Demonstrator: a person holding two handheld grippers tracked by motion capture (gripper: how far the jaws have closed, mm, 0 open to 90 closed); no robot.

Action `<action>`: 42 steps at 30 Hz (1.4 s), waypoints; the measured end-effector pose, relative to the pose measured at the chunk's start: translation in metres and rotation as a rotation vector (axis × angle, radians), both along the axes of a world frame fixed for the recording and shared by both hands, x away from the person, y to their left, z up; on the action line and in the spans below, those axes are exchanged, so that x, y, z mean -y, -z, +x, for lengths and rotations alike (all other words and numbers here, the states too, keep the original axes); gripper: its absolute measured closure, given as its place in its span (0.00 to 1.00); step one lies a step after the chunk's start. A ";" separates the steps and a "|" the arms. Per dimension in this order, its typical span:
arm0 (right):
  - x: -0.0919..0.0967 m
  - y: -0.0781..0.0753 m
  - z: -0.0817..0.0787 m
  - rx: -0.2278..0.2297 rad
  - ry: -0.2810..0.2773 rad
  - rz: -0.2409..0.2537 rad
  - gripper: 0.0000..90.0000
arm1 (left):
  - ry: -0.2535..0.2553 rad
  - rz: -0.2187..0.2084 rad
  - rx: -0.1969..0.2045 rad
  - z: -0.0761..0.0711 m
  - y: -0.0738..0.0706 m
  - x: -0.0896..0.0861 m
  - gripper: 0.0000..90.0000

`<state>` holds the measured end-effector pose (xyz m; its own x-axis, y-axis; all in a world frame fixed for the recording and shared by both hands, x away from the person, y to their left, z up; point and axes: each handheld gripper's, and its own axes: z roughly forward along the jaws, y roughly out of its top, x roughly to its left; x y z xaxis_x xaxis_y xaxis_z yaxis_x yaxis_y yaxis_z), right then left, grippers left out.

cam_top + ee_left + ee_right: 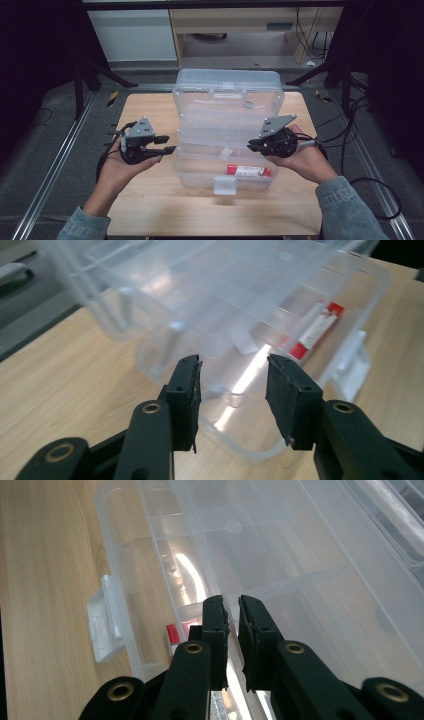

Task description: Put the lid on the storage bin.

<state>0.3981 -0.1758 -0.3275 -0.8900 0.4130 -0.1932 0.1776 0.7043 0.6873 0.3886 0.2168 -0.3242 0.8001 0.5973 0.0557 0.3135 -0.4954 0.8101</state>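
Clear box stands open mid-table, red tube in its front tray; left gripper, jaws parted and empty, sits beside the box's left side, right gripper nearly shut at the inner tray's edge—grip should be squared before lifting.

— What sort of place is shown?
— A lab recording rig: a small wooden table is ringed by black frame legs, aluminium rails, trailing cables and grey carpet.
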 end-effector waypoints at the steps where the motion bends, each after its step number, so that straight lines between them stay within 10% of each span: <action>1: 0.000 0.000 0.000 0.002 -0.003 0.000 0.91 | -0.007 -0.002 -0.001 0.003 -0.001 -0.002 0.66; 19: 0.002 0.005 -0.002 -0.012 -0.005 0.013 0.90 | -0.098 -0.019 -0.007 0.053 -0.016 0.005 0.76; 42: 0.003 0.009 -0.006 -0.016 -0.007 0.011 0.88 | -0.112 -0.078 -0.019 0.065 -0.025 0.012 0.82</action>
